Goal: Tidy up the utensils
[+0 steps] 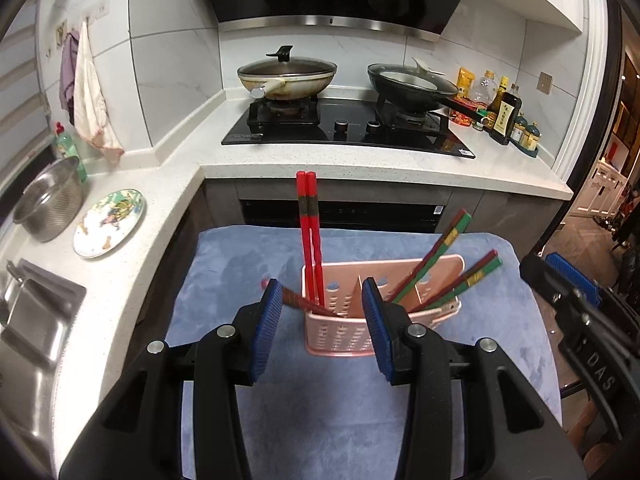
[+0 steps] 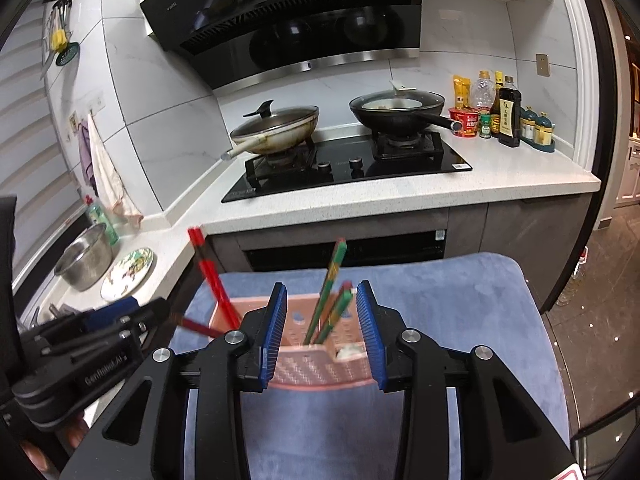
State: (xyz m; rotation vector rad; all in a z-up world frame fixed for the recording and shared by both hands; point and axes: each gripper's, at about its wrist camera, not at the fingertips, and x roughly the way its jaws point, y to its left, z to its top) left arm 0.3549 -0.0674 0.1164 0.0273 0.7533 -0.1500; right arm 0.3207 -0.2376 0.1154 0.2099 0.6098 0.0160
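Blue-padded fingers of the left gripper (image 1: 322,320) fill the bottom of the left wrist view, spread wide with nothing pinched between them; the pink slotted utensil holder (image 1: 344,336) shows in the gap. One dark red chopstick (image 1: 298,302) lies tilted across the holder's left rim, its far end passing just behind the left finger pad (image 1: 268,320), and whether the pad touches it cannot be told. In the holder's left compartment a pair of red chopsticks (image 1: 310,236) stands nearly upright, reaching up to the middle of the frame. In the right compartments two pairs of red-and-green chopsticks (image 1: 436,256) lean toward the right edge. The holder rests on a blue cloth (image 1: 224,280) that covers the lower centre of both views. From the right wrist view the right gripper (image 2: 322,332) also has its fingers spread, holding nothing, with the holder's right half between them and green-tipped sticks rising in the gap. The left gripper's black body appears at the lower left of that frame, near the tilted stick. Beyond the cloth a white speckled countertop (image 1: 360,164) crosses the middle of the frame, carrying a black gas hob (image 1: 348,128) with a lidded beige wok (image 1: 286,74) and a lidded black frying pan (image 1: 412,84). Sauce bottles (image 1: 504,108) stand at the upper right. At the left edge sit a patterned plate (image 1: 110,222), a steel colander (image 1: 50,196) and a sink (image 1: 32,320).
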